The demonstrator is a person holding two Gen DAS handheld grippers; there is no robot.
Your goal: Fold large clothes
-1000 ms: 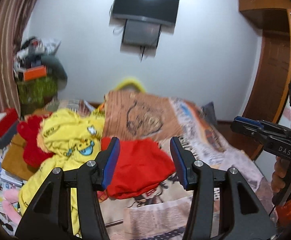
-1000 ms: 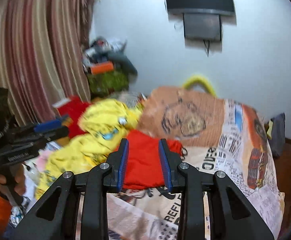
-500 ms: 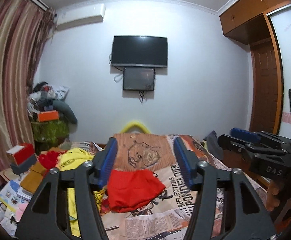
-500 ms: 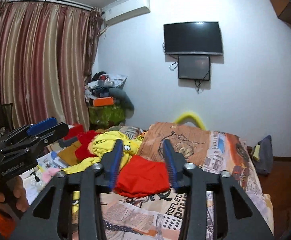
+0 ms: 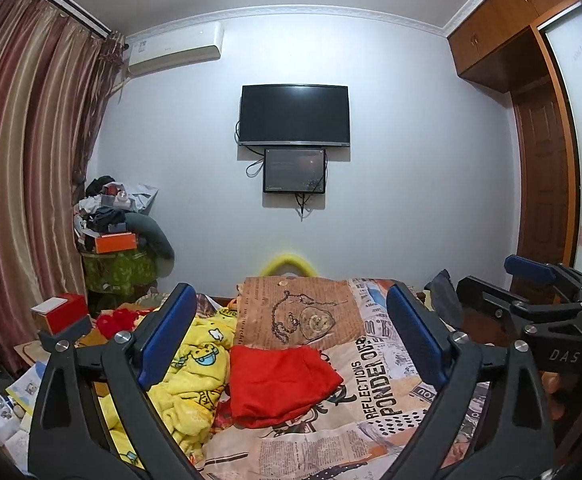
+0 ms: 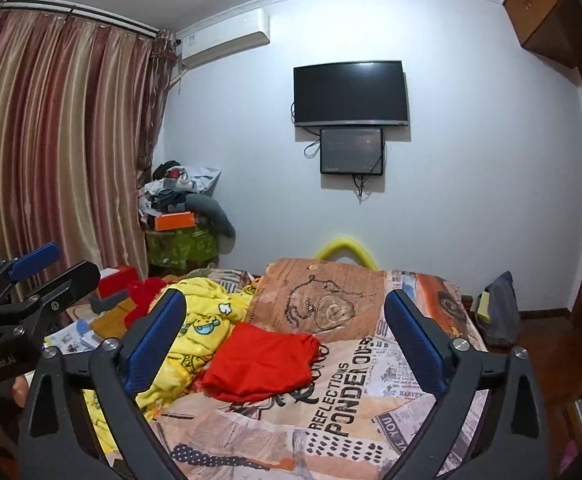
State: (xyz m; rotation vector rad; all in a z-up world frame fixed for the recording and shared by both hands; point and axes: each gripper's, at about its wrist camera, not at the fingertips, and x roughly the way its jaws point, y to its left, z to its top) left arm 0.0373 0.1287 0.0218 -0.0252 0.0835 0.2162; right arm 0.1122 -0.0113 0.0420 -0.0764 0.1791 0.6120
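Observation:
A folded red garment (image 5: 281, 386) lies on the printed bedspread (image 5: 371, 384), also in the right wrist view (image 6: 263, 362) on the same bedspread (image 6: 355, 384). A crumpled yellow cartoon-print garment (image 5: 193, 376) lies to its left, also in the right wrist view (image 6: 199, 332). My left gripper (image 5: 291, 340) is open and empty, held back above the bed's near end. My right gripper (image 6: 287, 338) is open and empty too. Each gripper shows at the edge of the other's view: right (image 5: 531, 288), left (image 6: 39, 272).
A red plush item (image 6: 143, 294) and boxes (image 5: 63, 316) sit left of the bed. A cluttered stand (image 5: 115, 252) is in the corner by striped curtains (image 5: 19, 184). A TV (image 5: 295, 116) hangs on the far wall. A wooden wardrobe and door (image 5: 539, 160) stand at the right.
Both grippers have pulled back and risen from the red garment and opened wider. The view now takes in the whole room; the garment lies still on the bed.

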